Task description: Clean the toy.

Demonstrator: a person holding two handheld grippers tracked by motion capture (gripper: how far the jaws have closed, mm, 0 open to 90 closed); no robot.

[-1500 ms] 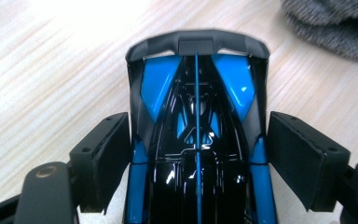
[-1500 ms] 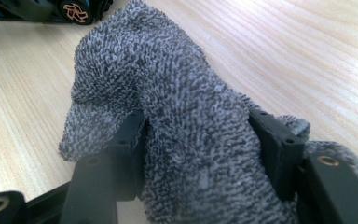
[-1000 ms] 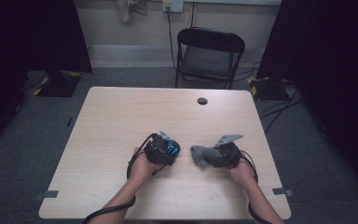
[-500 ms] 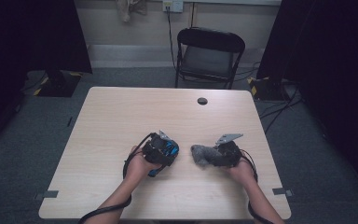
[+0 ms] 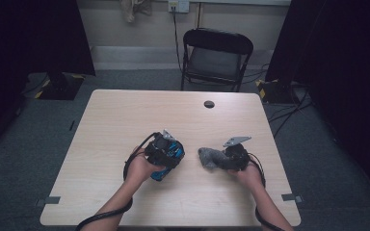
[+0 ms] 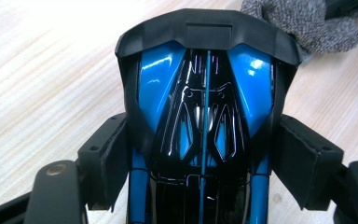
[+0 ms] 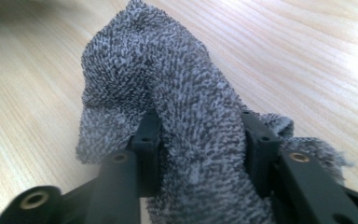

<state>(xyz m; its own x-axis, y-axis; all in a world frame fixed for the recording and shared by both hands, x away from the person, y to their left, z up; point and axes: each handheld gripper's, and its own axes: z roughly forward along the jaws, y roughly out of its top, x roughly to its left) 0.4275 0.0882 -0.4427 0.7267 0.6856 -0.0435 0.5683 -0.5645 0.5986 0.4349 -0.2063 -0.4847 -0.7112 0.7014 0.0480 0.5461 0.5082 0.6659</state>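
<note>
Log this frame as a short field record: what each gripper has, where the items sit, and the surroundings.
left gripper: shut on the blue and black toy car, held just off the table
right gripper: jaws just been closing, now shut on the grey cloth
cloth position: bunched on the table, right of the car
table: light wood, black round spot near the far edge
behind table: black folding chair
</note>
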